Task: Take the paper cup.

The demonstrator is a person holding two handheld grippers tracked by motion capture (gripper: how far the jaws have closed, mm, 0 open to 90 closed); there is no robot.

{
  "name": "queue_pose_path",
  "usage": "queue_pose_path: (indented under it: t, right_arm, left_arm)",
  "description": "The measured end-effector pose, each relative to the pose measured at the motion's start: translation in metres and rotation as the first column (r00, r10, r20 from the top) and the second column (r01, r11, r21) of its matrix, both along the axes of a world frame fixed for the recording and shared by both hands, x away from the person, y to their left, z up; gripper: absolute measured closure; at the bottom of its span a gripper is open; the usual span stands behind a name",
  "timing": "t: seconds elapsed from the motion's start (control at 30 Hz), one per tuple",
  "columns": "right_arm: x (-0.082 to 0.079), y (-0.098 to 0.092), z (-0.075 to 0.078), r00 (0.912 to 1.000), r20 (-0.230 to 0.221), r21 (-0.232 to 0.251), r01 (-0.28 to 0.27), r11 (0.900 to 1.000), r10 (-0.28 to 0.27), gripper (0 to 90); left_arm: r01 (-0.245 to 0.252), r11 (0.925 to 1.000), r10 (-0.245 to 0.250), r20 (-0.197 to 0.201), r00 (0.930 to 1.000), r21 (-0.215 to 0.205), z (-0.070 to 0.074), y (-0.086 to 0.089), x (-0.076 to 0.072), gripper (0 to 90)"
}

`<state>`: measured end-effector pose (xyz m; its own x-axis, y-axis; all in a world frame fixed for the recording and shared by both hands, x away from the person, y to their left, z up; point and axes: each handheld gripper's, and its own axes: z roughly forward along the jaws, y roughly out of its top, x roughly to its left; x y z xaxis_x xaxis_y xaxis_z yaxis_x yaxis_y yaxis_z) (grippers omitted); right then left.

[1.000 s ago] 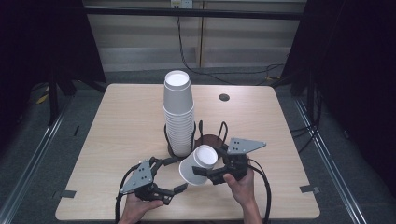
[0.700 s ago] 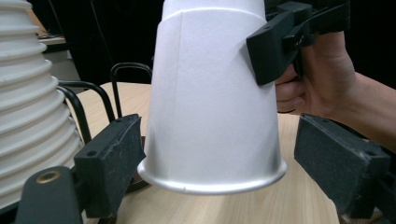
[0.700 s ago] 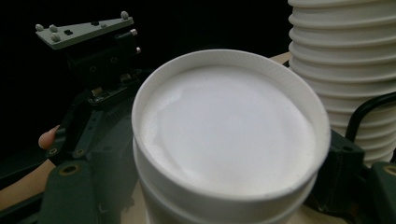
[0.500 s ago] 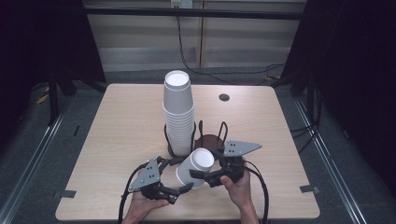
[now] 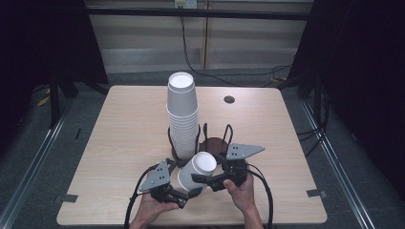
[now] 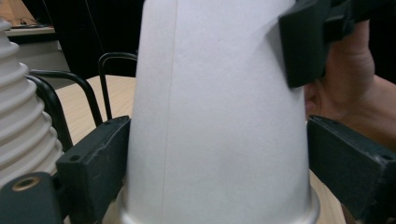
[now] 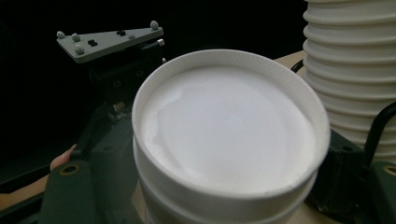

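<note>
A single white paper cup (image 5: 197, 170) hangs tilted over the table's front, its closed base (image 7: 229, 130) turned up and away from the person. My right gripper (image 5: 204, 180) is shut on its narrow end, and one of its fingers (image 6: 303, 42) presses the cup wall in the left gripper view. My left gripper (image 5: 190, 192) comes in from below left. Its jaws lie against both sides of the cup (image 6: 219, 116) close to the rolled rim. A tall stack of white cups (image 5: 182, 112) stands upside down just behind.
The stack sits in a black wire holder (image 5: 228, 132) with a round brown base (image 5: 214, 143) at the table's middle. A small dark hole (image 5: 229, 99) marks the wooden tabletop (image 5: 119, 143) at the back right. Cables trail from both grippers towards the front edge.
My left gripper has moved right and up from the table's front to the cup, and its jaws now lie on it. The right gripper has held the cup nearly still.
</note>
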<state>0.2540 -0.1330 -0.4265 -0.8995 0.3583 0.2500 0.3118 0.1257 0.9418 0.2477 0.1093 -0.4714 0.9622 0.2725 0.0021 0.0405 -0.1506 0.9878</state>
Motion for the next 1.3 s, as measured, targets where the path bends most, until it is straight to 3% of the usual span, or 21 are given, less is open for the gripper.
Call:
queue_pose_path:
  t: [0.2,0.37,0.77,0.9,1.1,1.17,1.3]
  right_arm:
    - [0.001,0.005,0.003,0.9999,0.006,0.008,-0.009,1.000,0.009,23.3]
    - [0.002,0.008,0.002,0.9999,0.007,0.015,-0.014,1.000,0.014,23.3]
    - [0.001,0.009,-0.001,0.9999,0.015,0.000,-0.003,1.000,0.003,20.9]
    - [0.001,0.009,-0.002,0.9998,0.017,-0.005,0.010,1.000,-0.010,13.3]
    - [-0.001,0.007,-0.001,0.9993,0.034,0.003,0.017,1.000,-0.017,12.8]
    - [-0.001,0.005,-0.001,0.9993,0.035,0.001,0.014,1.000,-0.014,12.8]
    - [-0.003,-0.003,-0.002,0.9988,0.032,0.004,0.035,0.999,-0.036,12.8]
  left_arm:
    - [0.014,0.9998,-0.014,-0.001,0.9999,0.013,-0.002,-0.002,0.001,4.7]
    - [-0.001,0.9998,0.001,-0.003,1.0000,0.019,-0.002,-0.001,0.002,8.9]
    - [0.015,0.9991,-0.014,-0.009,0.9999,0.041,-0.003,0.000,0.005,15.2]
    - [0.032,0.9983,-0.031,-0.023,0.9993,0.049,-0.003,0.000,0.004,15.9]
    - [0.051,0.9969,-0.049,-0.047,0.9977,0.060,-0.005,0.003,0.007,16.0]
    - [0.037,0.9961,-0.034,-0.050,0.9982,0.080,-0.006,0.005,0.009,16.0]
    - [0.036,0.9968,-0.033,-0.047,0.9983,0.071,-0.004,0.008,0.009,16.1]
